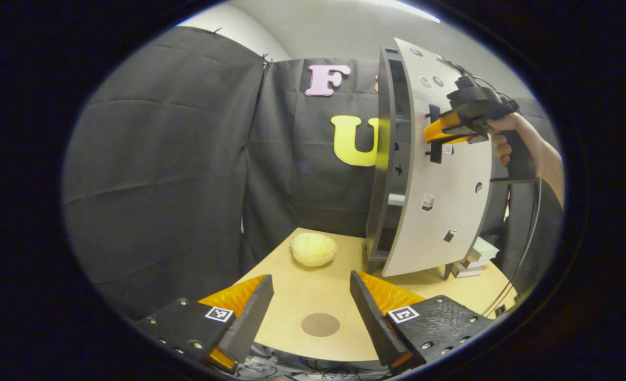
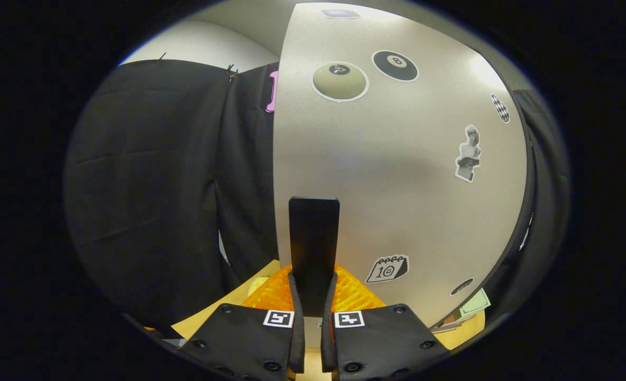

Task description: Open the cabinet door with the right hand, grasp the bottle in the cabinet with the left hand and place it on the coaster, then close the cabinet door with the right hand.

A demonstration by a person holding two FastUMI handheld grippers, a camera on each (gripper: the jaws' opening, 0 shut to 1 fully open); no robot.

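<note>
**Inspector:** Start at the right gripper [image 2: 313,296]. Its fingers are pressed together on the black handle [image 2: 314,243] of the door [image 2: 397,174], one on each side, low on the bar. In the left gripper view the same gripper [image 1: 430,135] sits at the handle [image 1: 434,135], with a hand [image 1: 503,143] behind it, and the door [image 1: 439,174] is partly swung out from the cabinet [image 1: 389,159].

**Clerk:** And the left gripper?

**Inspector:** The left gripper [image 1: 311,304] is spread wide, holding nothing, low over the table [image 1: 313,288], well in front of the cabinet. The coaster [image 1: 320,324] lies on the table between its fingers. A pale round lump [image 1: 313,249] sits beyond the coaster, just beside the cabinet's foot.

**Clerk:** The bottle?

**Inspector:** Cannot tell. The cabinet shows edge-on, shelves dark; no bottle can be made out, so I judge it sits inside, hidden.

**Clerk:** Risks from here?

**Inspector:** First, the grip is near the bar's lower end; a pull off the door's arc could slide the fingers off and let the door swing back. Second, if the door stops short, the left gripper would have to reach past its edge and could knock it or the shelf fronts. Third, the cabinet stands on stacked items [image 1: 474,259] at its far side; a hard tug might shift it. Fourth, the lump lies near the path from cabinet to coaster and could be clipped.
</note>
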